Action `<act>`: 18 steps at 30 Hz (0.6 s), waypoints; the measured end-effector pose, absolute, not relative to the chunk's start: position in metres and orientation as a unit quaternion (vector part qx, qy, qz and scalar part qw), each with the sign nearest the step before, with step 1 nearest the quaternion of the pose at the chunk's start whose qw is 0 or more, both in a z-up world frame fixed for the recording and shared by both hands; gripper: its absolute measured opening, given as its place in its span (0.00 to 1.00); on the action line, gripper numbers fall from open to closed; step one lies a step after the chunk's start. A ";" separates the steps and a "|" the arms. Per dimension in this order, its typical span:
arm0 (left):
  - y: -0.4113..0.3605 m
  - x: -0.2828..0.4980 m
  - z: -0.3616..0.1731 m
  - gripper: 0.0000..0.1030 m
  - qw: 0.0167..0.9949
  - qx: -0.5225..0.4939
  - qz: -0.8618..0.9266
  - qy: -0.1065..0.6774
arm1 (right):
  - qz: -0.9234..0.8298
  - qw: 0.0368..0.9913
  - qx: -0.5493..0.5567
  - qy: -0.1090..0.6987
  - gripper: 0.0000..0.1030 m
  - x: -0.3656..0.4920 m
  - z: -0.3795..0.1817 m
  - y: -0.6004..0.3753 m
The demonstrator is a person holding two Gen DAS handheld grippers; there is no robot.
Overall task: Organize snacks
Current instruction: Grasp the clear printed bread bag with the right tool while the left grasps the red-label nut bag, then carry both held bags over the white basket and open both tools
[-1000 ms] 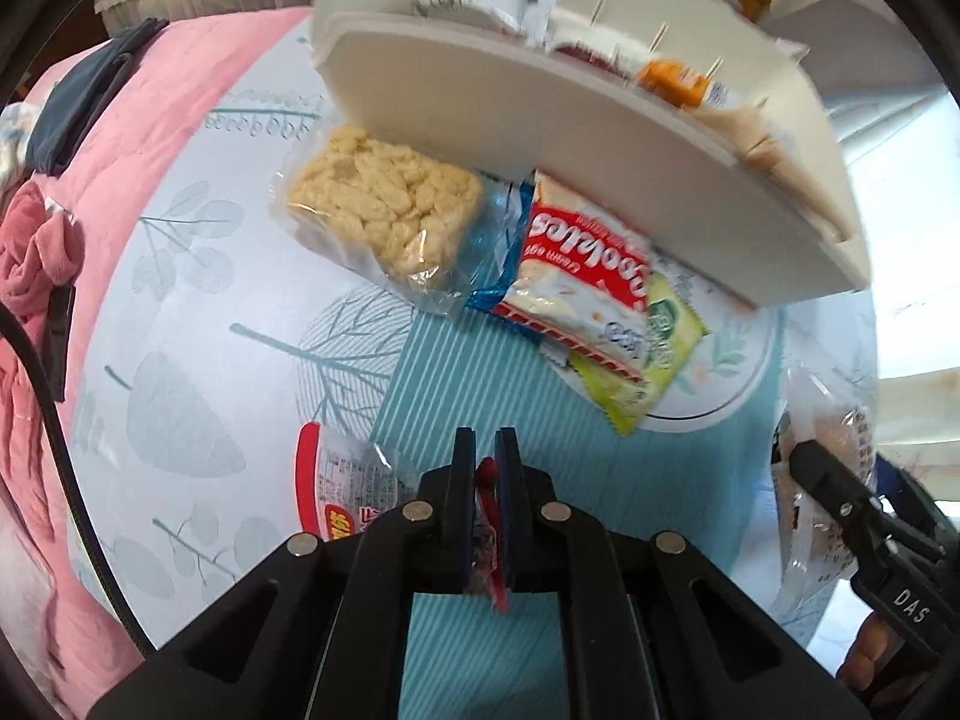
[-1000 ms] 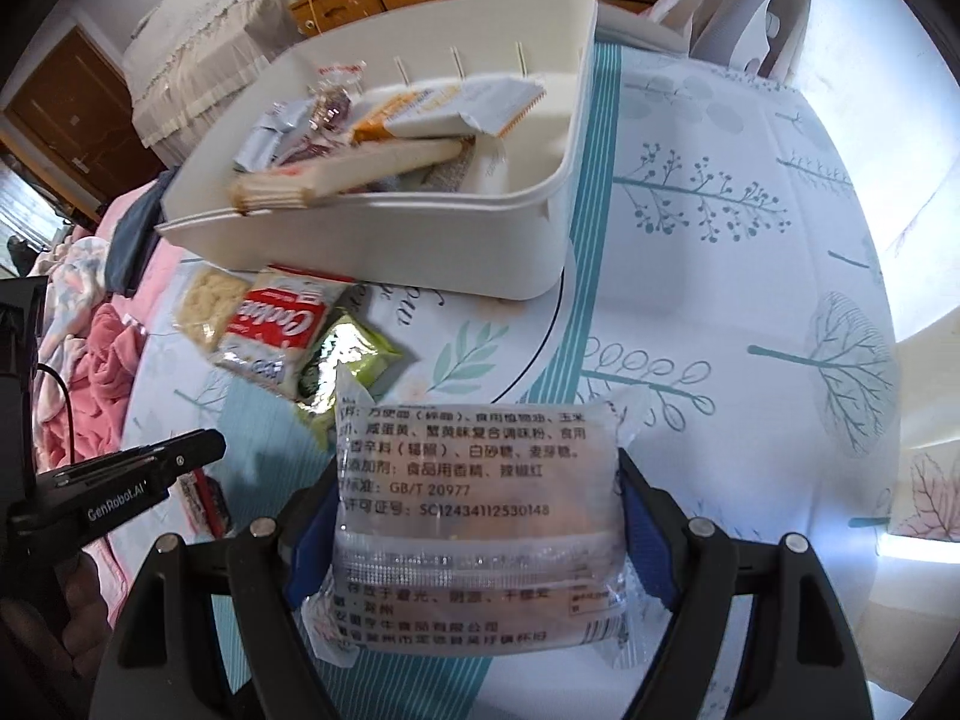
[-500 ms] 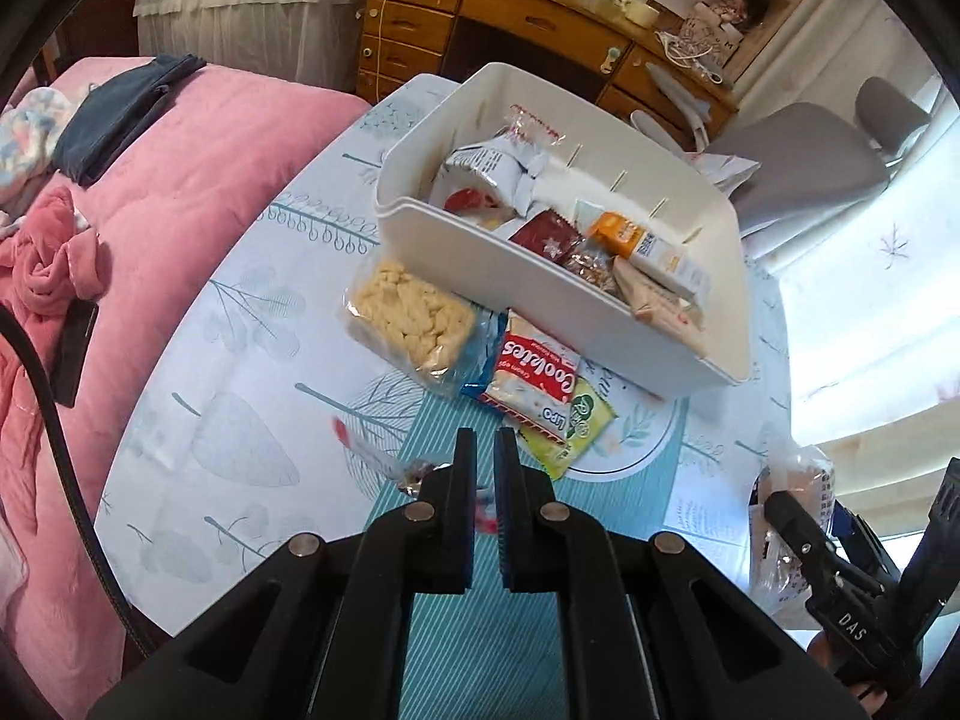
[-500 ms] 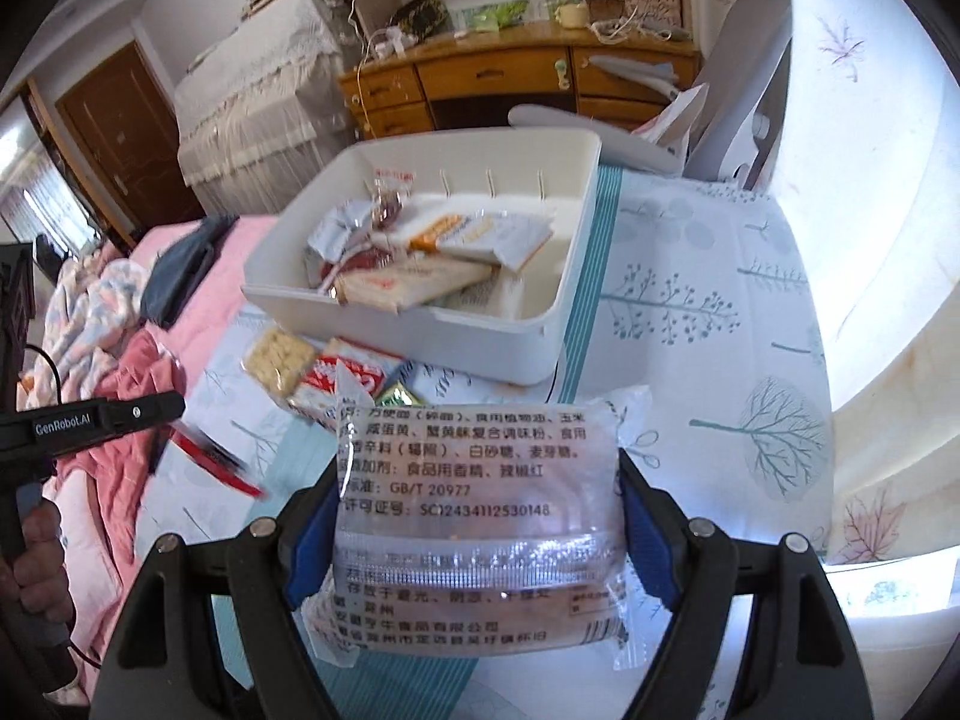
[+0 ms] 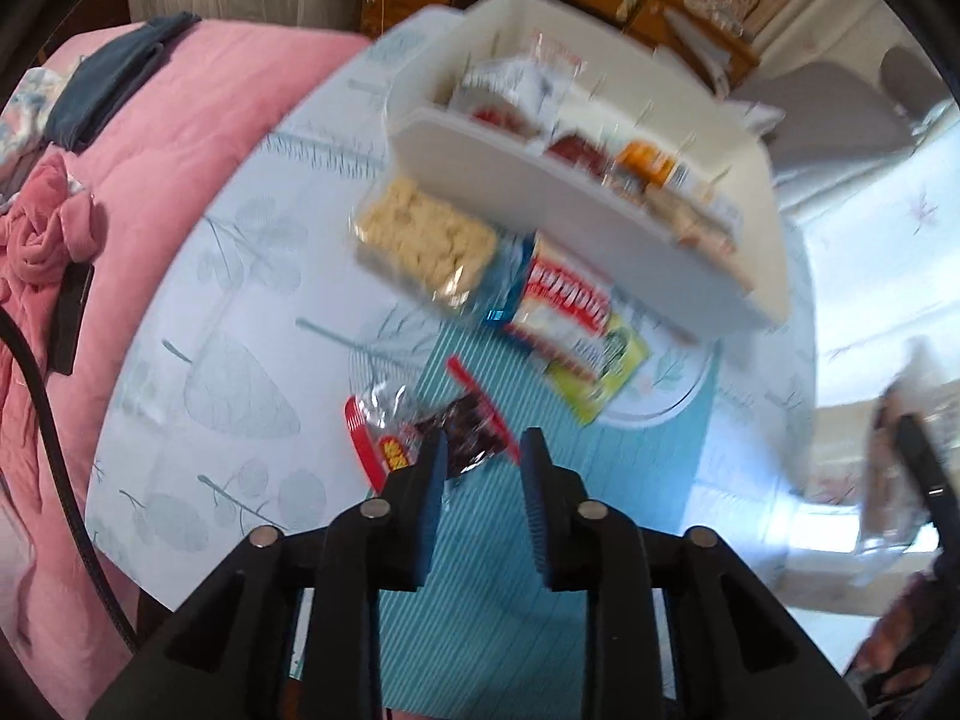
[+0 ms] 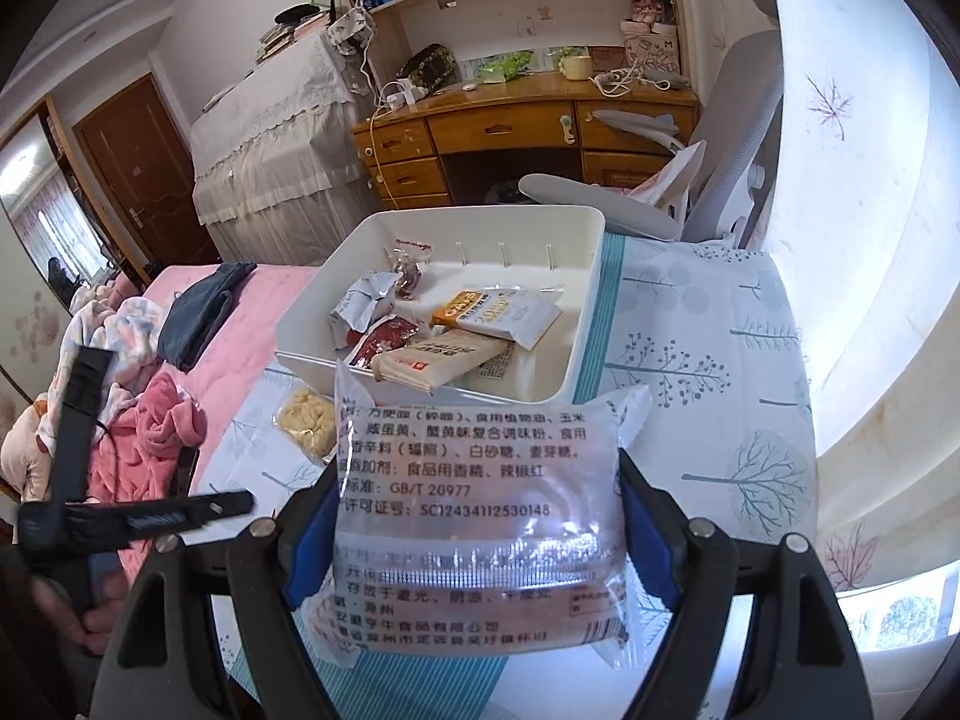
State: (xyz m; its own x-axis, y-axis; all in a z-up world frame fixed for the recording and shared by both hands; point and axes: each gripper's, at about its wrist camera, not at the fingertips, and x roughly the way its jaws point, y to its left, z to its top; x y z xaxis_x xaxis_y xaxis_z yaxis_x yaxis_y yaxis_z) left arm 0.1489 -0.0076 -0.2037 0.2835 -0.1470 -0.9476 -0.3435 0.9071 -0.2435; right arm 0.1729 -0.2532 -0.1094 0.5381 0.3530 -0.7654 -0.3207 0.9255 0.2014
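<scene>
- Two tongs were mine at that moment, one in each hand, and only the right one carried anything.
- The clear snack bag (image 6: 480,516) sat clamped across its width in my right gripper (image 6: 480,534), held up in the air short of the white bin (image 6: 585,324), over the patterned tablecloth (image 6: 708,372).
- I judged that bag light, soft and crinkly, its film slippery and the contents likely brittle, so a hold across the flat middle with modest pressure seemed wiser than pinching a sealed edge.
- My left gripper (image 5: 480,468) had its jaws apart by a moderate gap and gripped nothing.
- The small red-trimmed packet (image 5: 438,426) lay on the cloth just ahead of my left fingertips (image 5: 433,450), possibly brushing the left pad; blur kept me from telling.
- That packet looked light, thin and floppy, best taken by a crimped end.
- Further off, beside the bin's near wall, lay the cracker pack (image 5: 423,240), the red cookie pack (image 5: 561,312) and a green packet (image 5: 606,372) partly under it.
</scene>
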 end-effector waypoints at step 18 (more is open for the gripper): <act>-0.037 0.186 -0.279 0.60 0.742 -0.047 -0.006 0.668 | 0.168 0.879 -0.005 0.447 0.79 0.197 -0.106 -0.252</act>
